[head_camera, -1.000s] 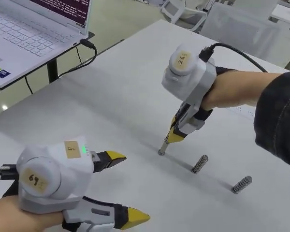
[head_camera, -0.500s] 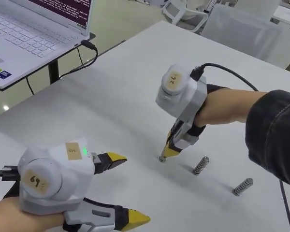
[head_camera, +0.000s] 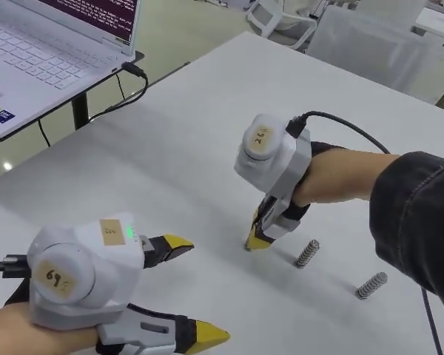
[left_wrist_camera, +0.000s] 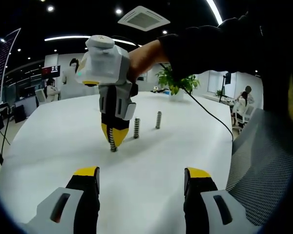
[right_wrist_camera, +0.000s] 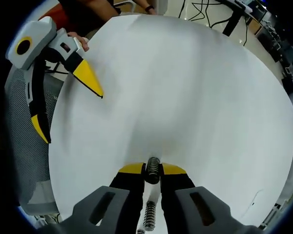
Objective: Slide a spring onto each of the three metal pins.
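My right gripper [head_camera: 256,241] points down at the white table [head_camera: 185,148], shut on a dark coil spring [right_wrist_camera: 153,170] whose lower end touches the tabletop. From the left gripper view that spring [left_wrist_camera: 113,145] stands upright under the yellow fingertips [left_wrist_camera: 115,132]. Two more springs stand upright to its right, one near [head_camera: 306,254] and one farther [head_camera: 371,285]; any pins inside them are hidden. My left gripper [head_camera: 196,288] hovers open and empty at the near left, well away from the springs.
An open laptop [head_camera: 52,52] sits on a stand past the table's far-left edge, its cable [head_camera: 129,92] hanging down. The right gripper's black cable [head_camera: 340,122] trails over the person's forearm. Chairs stand beyond the table's far edge.
My right gripper has come down and slightly toward me with the spring, bringing its tips close to the tabletop. The left gripper has stayed put.
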